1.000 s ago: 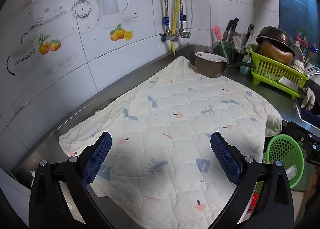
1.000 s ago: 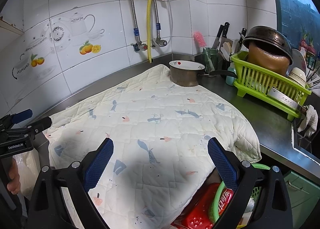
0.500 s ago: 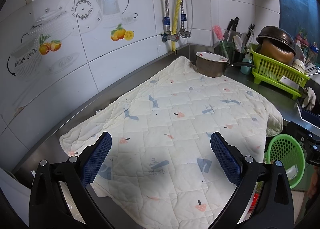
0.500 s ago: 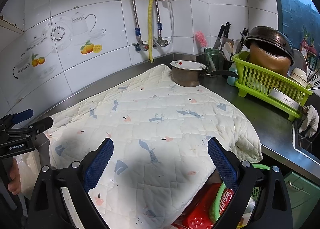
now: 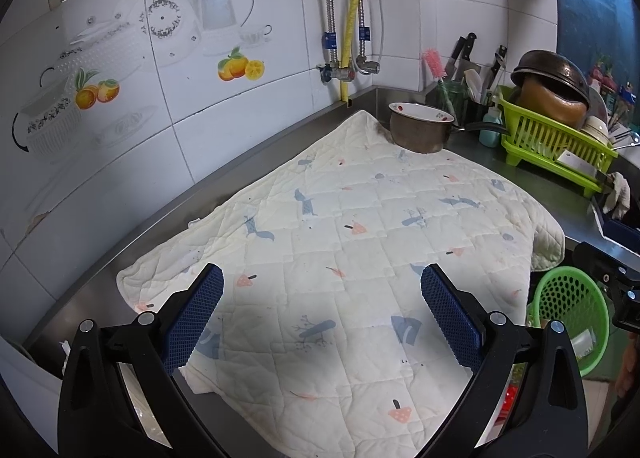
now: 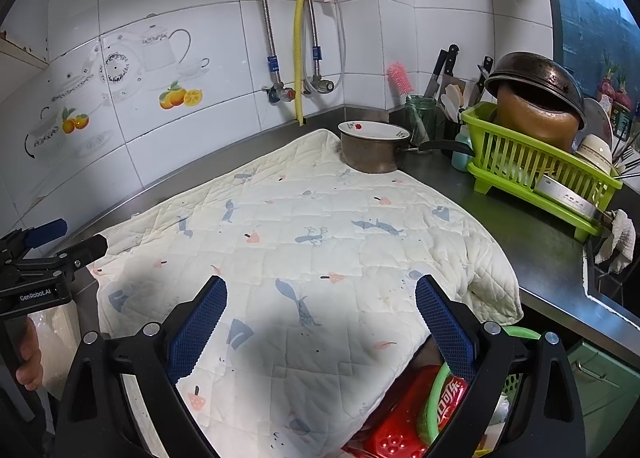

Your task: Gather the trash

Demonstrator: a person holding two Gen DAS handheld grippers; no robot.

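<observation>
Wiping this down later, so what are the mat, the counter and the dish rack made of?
Mat: quilted fabric, matte, stitched squares. Counter: likely stainless steel, dull grey sheen. Dish rack: glossy green plastic, moulded slats.

white tiled wall (image 5: 168, 146), steel counter (image 6: 532, 242)
</observation>
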